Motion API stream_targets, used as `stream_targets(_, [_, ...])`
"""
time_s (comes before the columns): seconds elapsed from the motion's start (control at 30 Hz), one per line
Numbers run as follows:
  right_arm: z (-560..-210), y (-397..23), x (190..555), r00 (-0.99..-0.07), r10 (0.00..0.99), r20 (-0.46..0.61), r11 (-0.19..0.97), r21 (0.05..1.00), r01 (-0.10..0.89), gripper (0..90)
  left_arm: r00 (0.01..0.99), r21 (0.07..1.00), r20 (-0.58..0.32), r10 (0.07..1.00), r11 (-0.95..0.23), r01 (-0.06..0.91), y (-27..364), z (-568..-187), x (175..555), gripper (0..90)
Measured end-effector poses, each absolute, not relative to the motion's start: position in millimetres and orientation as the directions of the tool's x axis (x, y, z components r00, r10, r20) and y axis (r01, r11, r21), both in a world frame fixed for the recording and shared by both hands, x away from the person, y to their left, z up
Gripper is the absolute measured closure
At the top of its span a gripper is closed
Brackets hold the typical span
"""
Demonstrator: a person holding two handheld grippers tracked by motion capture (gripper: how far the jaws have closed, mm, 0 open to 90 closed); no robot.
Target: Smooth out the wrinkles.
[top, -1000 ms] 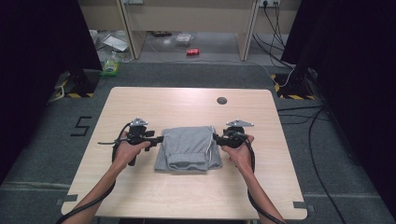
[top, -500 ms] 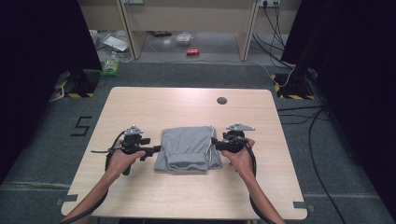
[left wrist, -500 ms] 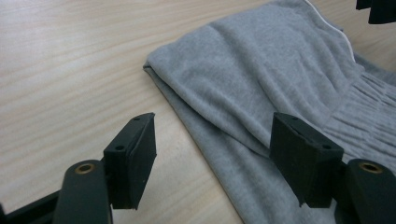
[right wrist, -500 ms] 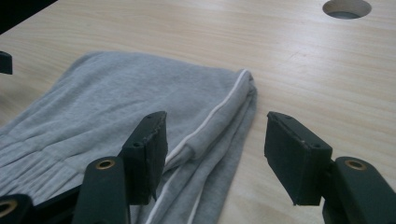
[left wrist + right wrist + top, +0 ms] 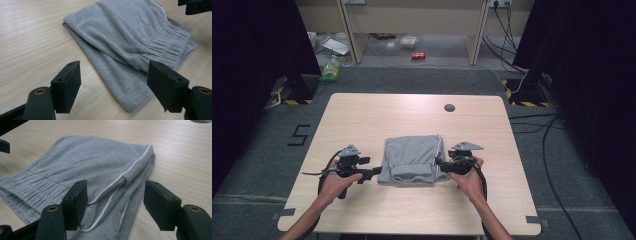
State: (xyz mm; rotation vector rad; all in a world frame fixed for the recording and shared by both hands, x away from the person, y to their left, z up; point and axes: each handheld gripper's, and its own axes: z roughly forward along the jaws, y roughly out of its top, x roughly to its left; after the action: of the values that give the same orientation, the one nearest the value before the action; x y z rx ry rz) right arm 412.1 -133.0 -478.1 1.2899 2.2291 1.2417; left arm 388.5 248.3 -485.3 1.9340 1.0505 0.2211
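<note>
Folded grey sweatpants [image 5: 412, 159] lie near the middle of the wooden table [image 5: 377, 115], slightly toward the person's edge, forming a compact, roughly square bundle. The ribbed elastic waistband [image 5: 167, 45] lies on top along the near side of the bundle; a thin white side stripe [image 5: 130, 172] runs along the right-hand fold.

Left tongs [image 5: 371, 173]: held at the bundle's left near corner, jaws wide apart and gripping nothing. In the left gripper view the hemmed corner of the lower cloth layer [image 5: 130, 100] lies on the table between the two open jaws, apparently touching neither.

Right tongs [image 5: 439, 164]: held at the bundle's right edge, jaws likewise wide and empty. In the right gripper view the striped fold sits between the jaws, the cloth resting flat on the table.

A small dark round grommet [image 5: 449, 107] sits in the table's far portion, well apart from the garment.

Judged progress: the folding appears largely done, since the garment is already reduced to a stacked bundle with several layers visible at its edges. The layers are not perfectly aligned: the lower layer projects past the upper at the left near corner. What seems left is either a last fold, a squaring-up of the edges, or simply drawing both tongs away.
</note>
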Motion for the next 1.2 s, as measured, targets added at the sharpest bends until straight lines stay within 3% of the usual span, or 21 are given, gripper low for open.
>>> stream_targets(0.53, [-479, -136, 386, -0.585, 0.795, 0.162, 0.254, 0.786, 0.564, 32.9, 0.640, 0.782, -0.240, 0.730, -0.246, 0.573, 251, -495, 357, 21.9])
stream_targets(1.2, [-491, -143, 350, -0.605, 0.784, 0.138, 0.316, 0.751, 0.581, 28.0, 0.672, 0.747, -0.179, 0.719, -0.345, 0.569, 250, -513, 319, 18.0])
